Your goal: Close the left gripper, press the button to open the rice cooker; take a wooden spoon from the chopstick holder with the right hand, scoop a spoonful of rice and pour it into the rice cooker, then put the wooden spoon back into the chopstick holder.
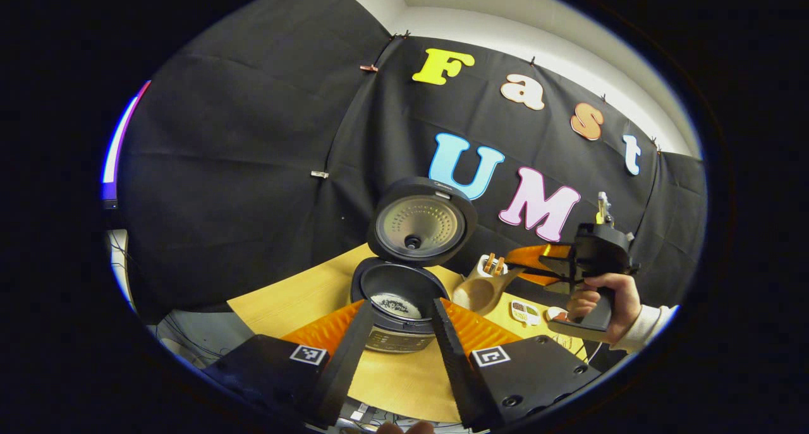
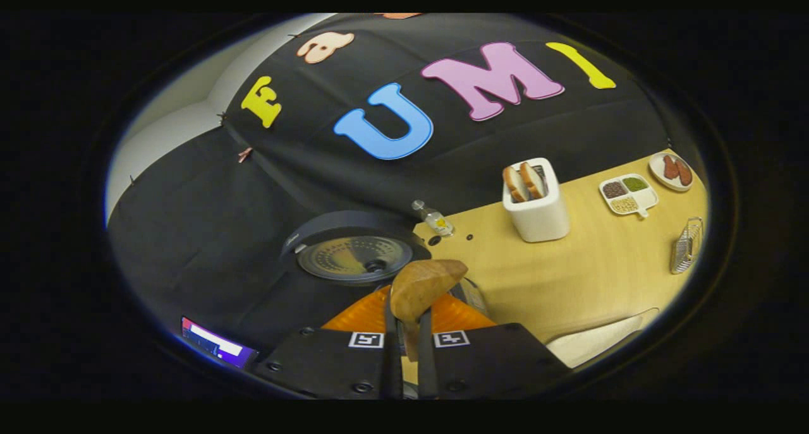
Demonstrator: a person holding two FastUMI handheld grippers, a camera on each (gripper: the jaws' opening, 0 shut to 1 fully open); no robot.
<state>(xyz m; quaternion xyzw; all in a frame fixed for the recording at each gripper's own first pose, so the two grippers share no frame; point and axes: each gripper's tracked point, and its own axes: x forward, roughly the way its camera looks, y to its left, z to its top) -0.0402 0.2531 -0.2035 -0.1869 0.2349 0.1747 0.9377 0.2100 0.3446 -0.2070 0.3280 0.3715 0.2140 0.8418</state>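
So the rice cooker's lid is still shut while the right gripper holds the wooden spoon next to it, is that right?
Not quite. The rice cooker has its lid standing open, with rice in the pot, as the left gripper view shows. The rest holds: the right gripper has its fingers closed on the wooden spoon beside the cooker.
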